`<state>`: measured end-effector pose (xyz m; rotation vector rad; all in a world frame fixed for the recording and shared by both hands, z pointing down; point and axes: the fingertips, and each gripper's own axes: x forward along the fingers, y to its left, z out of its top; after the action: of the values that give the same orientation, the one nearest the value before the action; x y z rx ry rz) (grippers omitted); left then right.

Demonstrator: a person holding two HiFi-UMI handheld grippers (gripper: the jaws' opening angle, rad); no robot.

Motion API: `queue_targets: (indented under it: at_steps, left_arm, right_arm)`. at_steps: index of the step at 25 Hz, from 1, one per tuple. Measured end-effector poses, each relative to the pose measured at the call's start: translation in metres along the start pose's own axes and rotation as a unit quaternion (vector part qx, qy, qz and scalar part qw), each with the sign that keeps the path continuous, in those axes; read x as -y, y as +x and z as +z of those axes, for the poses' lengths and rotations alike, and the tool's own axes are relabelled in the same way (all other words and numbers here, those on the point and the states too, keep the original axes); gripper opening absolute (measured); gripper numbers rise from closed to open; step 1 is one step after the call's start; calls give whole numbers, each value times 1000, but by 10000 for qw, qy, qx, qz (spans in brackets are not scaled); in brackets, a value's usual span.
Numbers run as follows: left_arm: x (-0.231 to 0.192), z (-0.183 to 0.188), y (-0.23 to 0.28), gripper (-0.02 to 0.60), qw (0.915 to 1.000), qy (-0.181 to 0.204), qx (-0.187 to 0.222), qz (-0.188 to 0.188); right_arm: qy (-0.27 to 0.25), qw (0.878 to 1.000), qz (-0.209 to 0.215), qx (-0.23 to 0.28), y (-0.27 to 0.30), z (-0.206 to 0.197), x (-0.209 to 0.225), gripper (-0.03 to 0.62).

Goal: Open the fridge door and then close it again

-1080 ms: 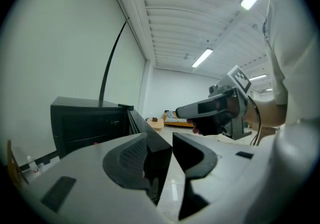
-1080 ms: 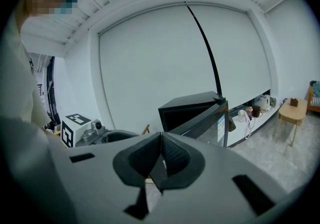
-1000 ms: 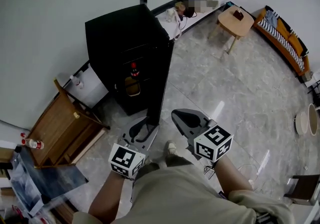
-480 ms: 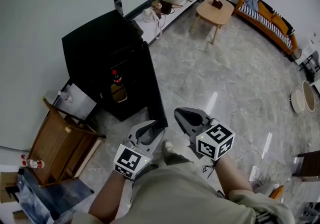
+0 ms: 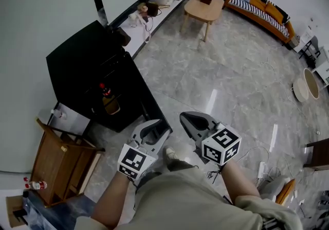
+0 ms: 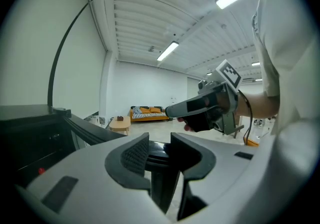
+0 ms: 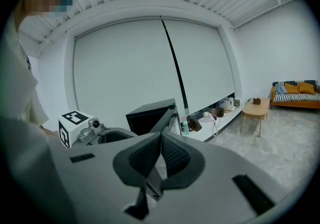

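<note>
The fridge is shifted toward the upper left. Its door is gripped at the edge by the left gripper, jaws just narrowed; the right gripper is closed, empty.

The head view looks steeply down from above. Both gripper views look almost level along their jaws. All three share the fridge and the sofa.

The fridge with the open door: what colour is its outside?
Black. The fridge is plain black with no pattern, and the head view shows it best.
</note>
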<state>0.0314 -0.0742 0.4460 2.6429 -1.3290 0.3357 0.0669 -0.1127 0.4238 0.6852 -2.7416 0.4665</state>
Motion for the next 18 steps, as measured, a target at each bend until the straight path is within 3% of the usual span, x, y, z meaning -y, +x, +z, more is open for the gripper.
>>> queue_targets:
  at_steps: [18]
  left_arm:
    - [10,27,107,127,9990,-47,-82,-443]
  right_arm:
    - [310,9972,-640,216,-27,9,92,-3]
